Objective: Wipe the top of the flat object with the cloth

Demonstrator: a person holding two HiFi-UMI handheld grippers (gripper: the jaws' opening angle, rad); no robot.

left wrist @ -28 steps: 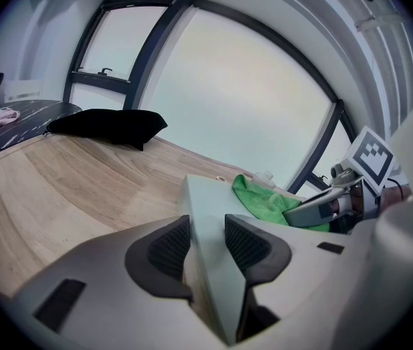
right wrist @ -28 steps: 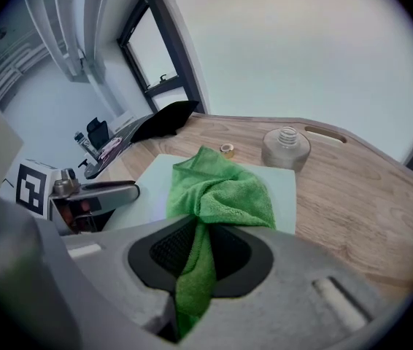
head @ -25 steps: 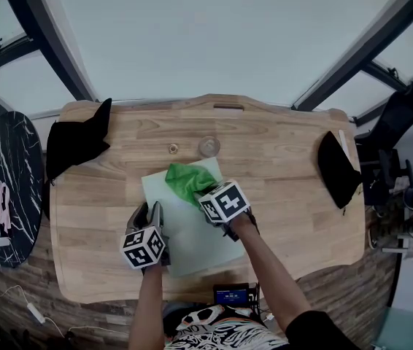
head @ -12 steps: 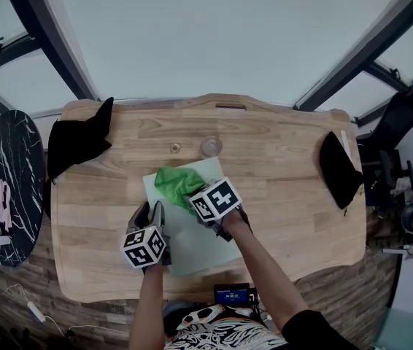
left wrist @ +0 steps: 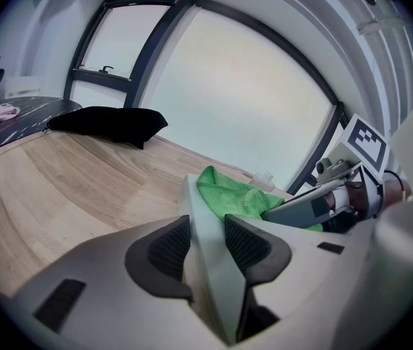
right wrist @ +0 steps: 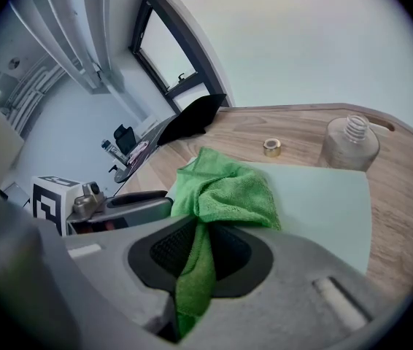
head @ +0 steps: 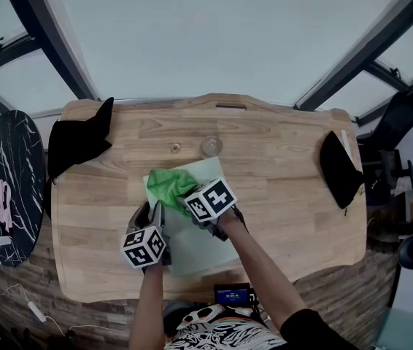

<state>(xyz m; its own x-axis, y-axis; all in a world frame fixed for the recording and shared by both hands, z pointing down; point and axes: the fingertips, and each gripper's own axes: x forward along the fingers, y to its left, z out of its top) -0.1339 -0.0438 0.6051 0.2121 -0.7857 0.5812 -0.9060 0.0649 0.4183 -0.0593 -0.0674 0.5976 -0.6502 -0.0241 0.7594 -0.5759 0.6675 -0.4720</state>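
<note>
A pale green flat board [head: 195, 243] lies on the wooden table [head: 287, 159], in front of me. My left gripper [head: 155, 211] is shut on the board's left edge; in the left gripper view both pads [left wrist: 170, 248] press that edge [left wrist: 208, 250]. The right gripper [head: 187, 197] is shut on a green cloth [head: 167, 184], which rests on the board's far left corner. In the right gripper view the cloth [right wrist: 225, 192] bunches out from between the jaws [right wrist: 199, 248] over the board [right wrist: 323, 203], with the left gripper [right wrist: 122, 204] just to its left.
A clear bottle [head: 208, 146] and a small gold ring [head: 174, 148] stand just beyond the board. Black cloths lie at the table's left corner [head: 75, 141] and right side [head: 336, 170]. A round black marble table [head: 6, 181] stands to the left.
The right gripper has dragged the green cloth leftward across the far part of the board. My left gripper has stayed shut on the board's edge.
</note>
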